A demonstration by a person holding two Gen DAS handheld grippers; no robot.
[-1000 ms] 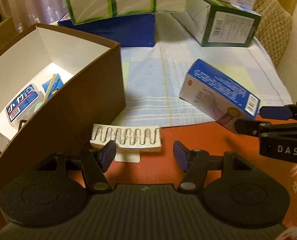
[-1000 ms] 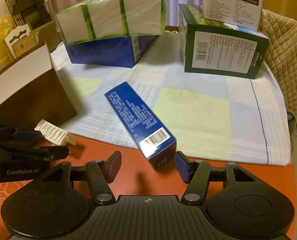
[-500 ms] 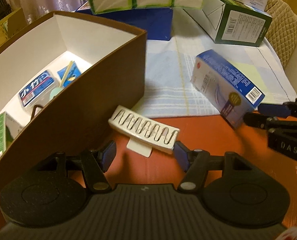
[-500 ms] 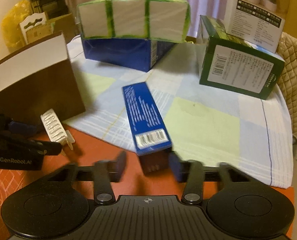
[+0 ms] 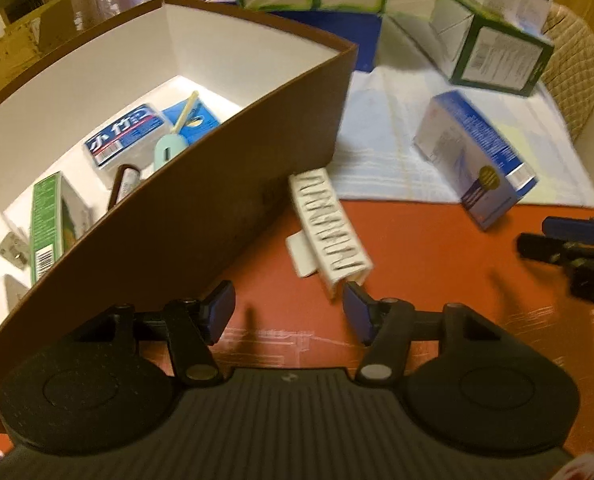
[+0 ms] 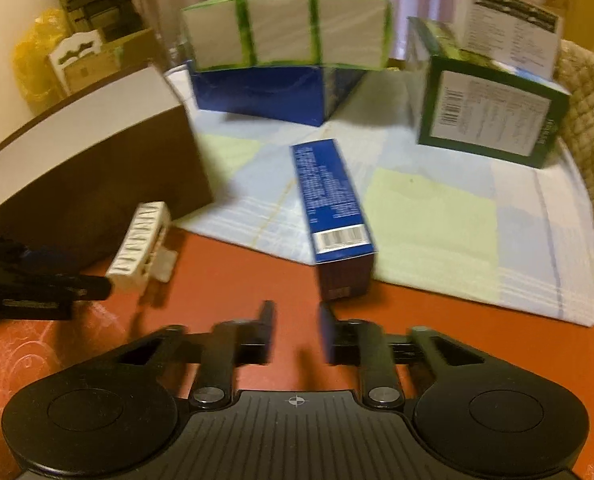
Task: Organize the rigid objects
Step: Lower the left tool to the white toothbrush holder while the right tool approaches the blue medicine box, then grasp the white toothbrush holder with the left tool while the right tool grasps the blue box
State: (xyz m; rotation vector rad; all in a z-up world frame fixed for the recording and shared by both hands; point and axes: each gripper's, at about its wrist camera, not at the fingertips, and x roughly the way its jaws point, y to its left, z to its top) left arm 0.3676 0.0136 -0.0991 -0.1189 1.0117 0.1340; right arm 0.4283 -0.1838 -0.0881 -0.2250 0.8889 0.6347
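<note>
A white ridged plastic piece (image 5: pixel 329 224) lies on the red tabletop beside the brown box (image 5: pixel 257 132), and shows too in the right wrist view (image 6: pixel 141 236). My left gripper (image 5: pixel 287 312) sits just short of the piece's near end, which is by the right pad; its jaws are closing with nothing between them. A long blue carton (image 6: pixel 329 196) lies half on the checked cloth (image 6: pixel 437 216), also visible from the left wrist (image 5: pixel 477 160). My right gripper (image 6: pixel 297 332) is just in front of the carton's end, jaws opening, nothing between them.
The brown box holds several small packages (image 5: pixel 125 136). At the back stand a dark blue box (image 6: pixel 273 96) under a green-wrapped pack (image 6: pixel 281 28), and a green carton (image 6: pixel 493 116) with a white box (image 6: pixel 513 36) on top. A quilted chair back (image 6: pixel 589 112) is at the right.
The white piece has swung from lying crosswise to pointing at my left gripper, and more of the brown box's inside shows. My right jaws narrowed by the blue carton's end, then widened, clear of it.
</note>
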